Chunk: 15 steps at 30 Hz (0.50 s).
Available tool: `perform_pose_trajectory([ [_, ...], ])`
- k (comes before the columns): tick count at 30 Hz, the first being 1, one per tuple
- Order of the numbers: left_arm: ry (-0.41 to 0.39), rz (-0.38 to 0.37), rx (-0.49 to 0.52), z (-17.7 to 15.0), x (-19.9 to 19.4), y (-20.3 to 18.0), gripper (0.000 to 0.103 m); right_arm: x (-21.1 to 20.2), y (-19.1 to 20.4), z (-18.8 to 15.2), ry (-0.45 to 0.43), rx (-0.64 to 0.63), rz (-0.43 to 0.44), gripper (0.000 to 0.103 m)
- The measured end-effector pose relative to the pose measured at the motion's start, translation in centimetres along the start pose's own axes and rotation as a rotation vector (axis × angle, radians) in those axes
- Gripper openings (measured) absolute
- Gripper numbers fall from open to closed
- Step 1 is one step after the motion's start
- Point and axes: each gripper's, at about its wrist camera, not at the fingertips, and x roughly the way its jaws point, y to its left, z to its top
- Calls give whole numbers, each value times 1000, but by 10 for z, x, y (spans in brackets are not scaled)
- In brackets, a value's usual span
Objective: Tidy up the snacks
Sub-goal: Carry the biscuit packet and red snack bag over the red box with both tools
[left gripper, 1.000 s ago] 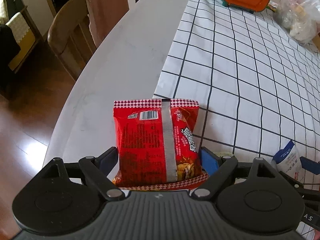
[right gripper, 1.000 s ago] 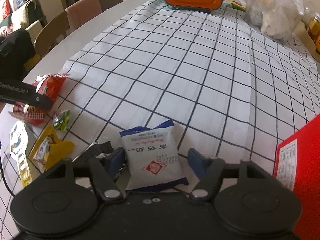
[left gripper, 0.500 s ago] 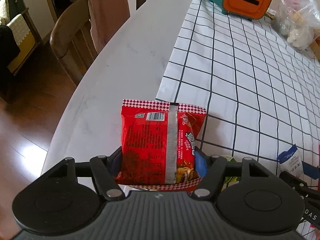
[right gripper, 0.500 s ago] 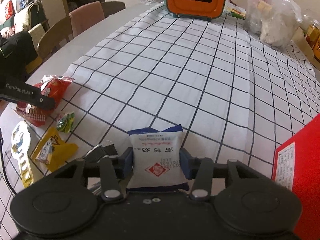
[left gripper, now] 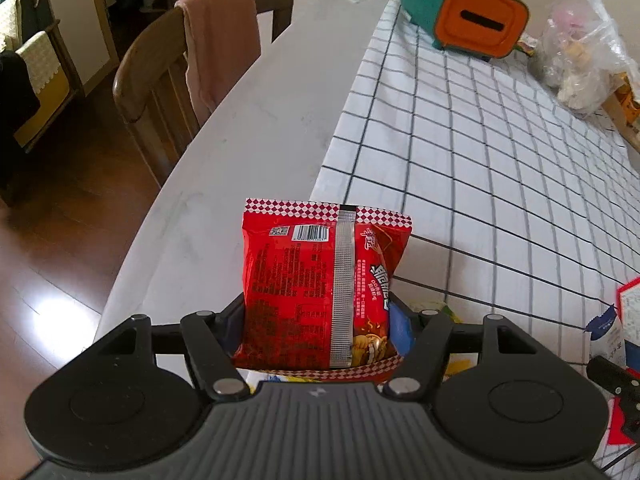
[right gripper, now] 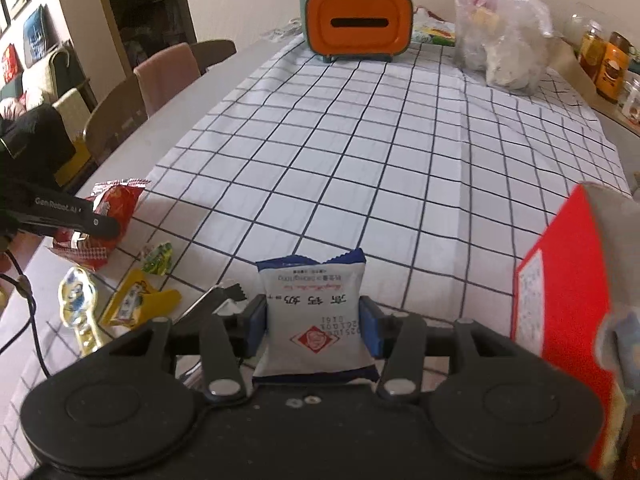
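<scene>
Several loose snacks (right gripper: 140, 300) beside right tool (right gripper: 314, 320) — red box (right gripper: 568, 292) opposite.

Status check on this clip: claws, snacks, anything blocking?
Left claw shut on red snack bag. Right claw shut on white milk-candy packet. Red box close on the right; loose sweets on the checked cloth.

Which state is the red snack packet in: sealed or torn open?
Sealed, seemingly: the red snack packet shows both checkered end seams unbroken, with its back seam closed.
</scene>
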Motion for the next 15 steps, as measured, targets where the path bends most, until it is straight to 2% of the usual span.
perform_pose_trajectory([
  [8,-27,-37,35,-15,-45,-19,69,-47,-11,-5,-53,43,17,47],
  [15,-61,-58,114,-34,-86,-57,69,-91,-26,-13,-97,62,22,47],
])
